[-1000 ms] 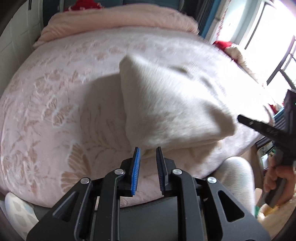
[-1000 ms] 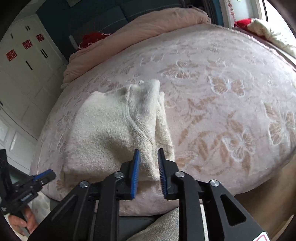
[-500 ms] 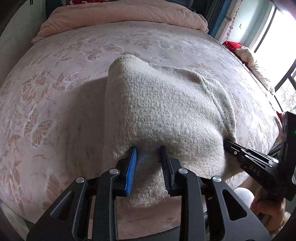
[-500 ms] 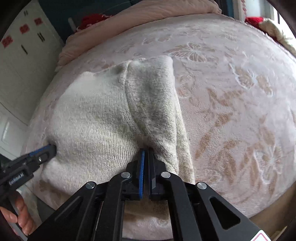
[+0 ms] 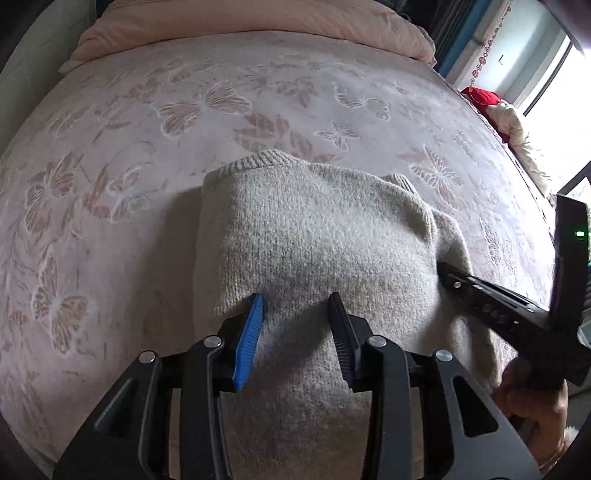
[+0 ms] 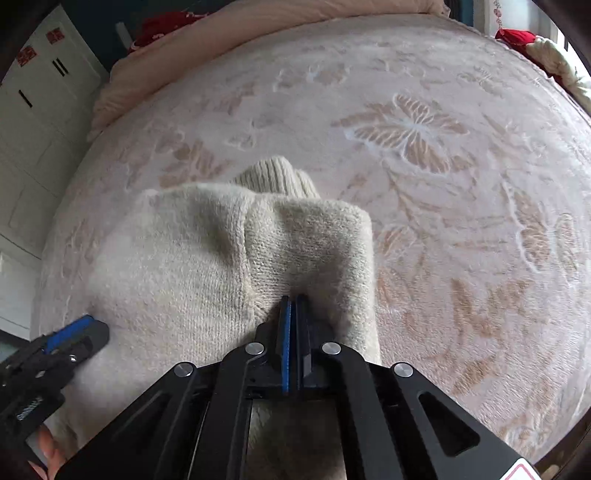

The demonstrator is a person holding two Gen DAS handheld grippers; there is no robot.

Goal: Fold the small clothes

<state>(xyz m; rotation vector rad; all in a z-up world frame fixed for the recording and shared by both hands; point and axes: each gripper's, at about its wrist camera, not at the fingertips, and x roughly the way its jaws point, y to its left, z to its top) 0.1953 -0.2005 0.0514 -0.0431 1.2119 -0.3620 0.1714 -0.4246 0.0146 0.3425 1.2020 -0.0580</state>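
A cream knitted sweater [image 5: 317,240] lies folded on the pink butterfly-patterned bed cover [image 5: 184,110]. My left gripper [image 5: 295,306] is open, its jaws astride the sweater's near edge, with knit bulging between them. My right gripper [image 6: 291,306] is shut on a pinch of the sweater's [image 6: 207,258] near right edge. The right gripper also shows in the left wrist view [image 5: 480,291] at the sweater's right side. The left gripper shows in the right wrist view [image 6: 74,332] at the sweater's left side. A ribbed cuff [image 6: 273,175] pokes out at the far end.
A rolled pink duvet [image 5: 258,26] lies along the bed's far end. White wardrobes [image 6: 29,110] stand to the left. A red and cream bundle [image 5: 498,110] sits near the window at the right. The bed's near edge is just under both grippers.
Both grippers have moved forward onto the sweater. The right gripper has closed on its near edge. The left gripper's jaws have opened wider around the knit.
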